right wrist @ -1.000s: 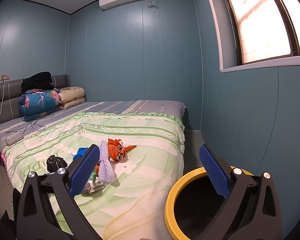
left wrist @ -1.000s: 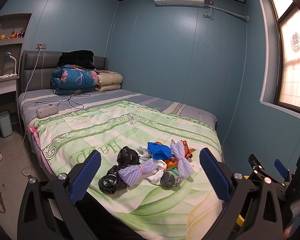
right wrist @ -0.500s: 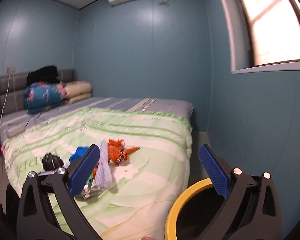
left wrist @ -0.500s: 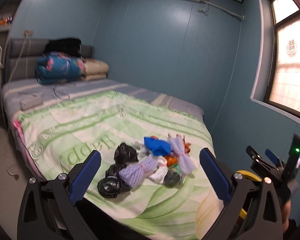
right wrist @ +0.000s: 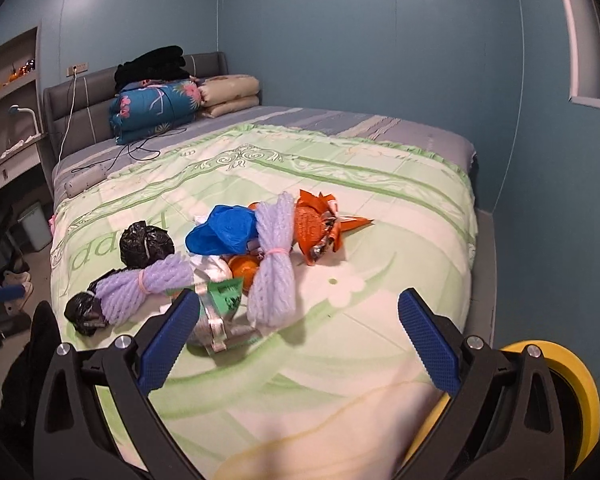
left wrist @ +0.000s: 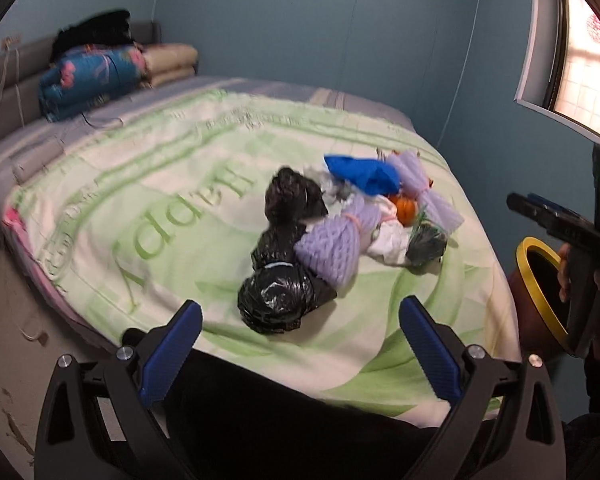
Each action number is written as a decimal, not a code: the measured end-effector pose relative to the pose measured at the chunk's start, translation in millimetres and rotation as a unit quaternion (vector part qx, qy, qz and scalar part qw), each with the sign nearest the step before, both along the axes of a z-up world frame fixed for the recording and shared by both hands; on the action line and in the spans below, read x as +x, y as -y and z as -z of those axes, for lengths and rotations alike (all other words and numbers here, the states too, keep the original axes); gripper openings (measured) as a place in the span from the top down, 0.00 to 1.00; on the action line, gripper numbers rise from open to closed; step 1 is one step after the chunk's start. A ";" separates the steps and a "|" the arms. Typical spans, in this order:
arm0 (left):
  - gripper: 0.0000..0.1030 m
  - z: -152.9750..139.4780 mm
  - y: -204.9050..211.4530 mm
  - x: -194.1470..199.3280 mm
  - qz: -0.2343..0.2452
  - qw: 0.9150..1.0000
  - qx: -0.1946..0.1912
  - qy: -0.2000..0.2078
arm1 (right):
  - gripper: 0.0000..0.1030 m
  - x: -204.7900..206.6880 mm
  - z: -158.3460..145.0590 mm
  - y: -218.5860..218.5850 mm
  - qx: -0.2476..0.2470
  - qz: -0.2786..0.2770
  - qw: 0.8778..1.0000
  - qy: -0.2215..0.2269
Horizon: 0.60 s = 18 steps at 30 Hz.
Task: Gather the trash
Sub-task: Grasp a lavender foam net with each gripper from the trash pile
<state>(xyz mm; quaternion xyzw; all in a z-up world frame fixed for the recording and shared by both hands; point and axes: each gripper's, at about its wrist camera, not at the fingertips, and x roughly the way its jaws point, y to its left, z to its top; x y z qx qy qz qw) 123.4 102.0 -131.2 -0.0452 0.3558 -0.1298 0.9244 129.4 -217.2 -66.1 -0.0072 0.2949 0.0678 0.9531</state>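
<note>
Left gripper [left wrist: 300,344] and right gripper [right wrist: 298,338]: fingers spread wide, holding nothing, hovering over the bed's [right wrist: 380,184] near edge. The trash pile [right wrist: 236,248] lies mid-bed: black bags, purple foam netting, blue bag, orange wrappers. The yellow-rimmed bin [left wrist: 540,284] stands beside the bed, partly hidden.

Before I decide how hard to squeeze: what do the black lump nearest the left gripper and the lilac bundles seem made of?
The black lump looks like thin glossy plastic bag film: crinkled, with bright highlights. The lilac bundles look like soft foam netting, matt and ribbed, each cinched by a pink band; the exact material is uncertain.
</note>
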 end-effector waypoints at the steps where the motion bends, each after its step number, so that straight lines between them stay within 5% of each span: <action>1: 0.08 1.8 -0.4 5.3 -0.002 1.000 -0.001 -0.003 | 0.08 6.9 1.0 -1.5 0.001 -0.003 1.000 -0.006; 7: 0.08 -10.7 26.0 34.5 0.077 0.997 -0.005 0.014 | 0.08 50.6 9.4 -9.4 -0.019 -0.047 0.997 -0.057; 14: 0.08 -14.8 73.3 83.3 0.187 0.982 0.011 -0.007 | 0.08 100.1 20.4 -6.2 -0.006 -0.096 0.986 -0.138; 18: 0.08 -5.6 87.6 105.1 0.206 0.978 0.016 -0.027 | 0.08 117.2 28.7 -4.9 0.004 -0.114 0.979 -0.167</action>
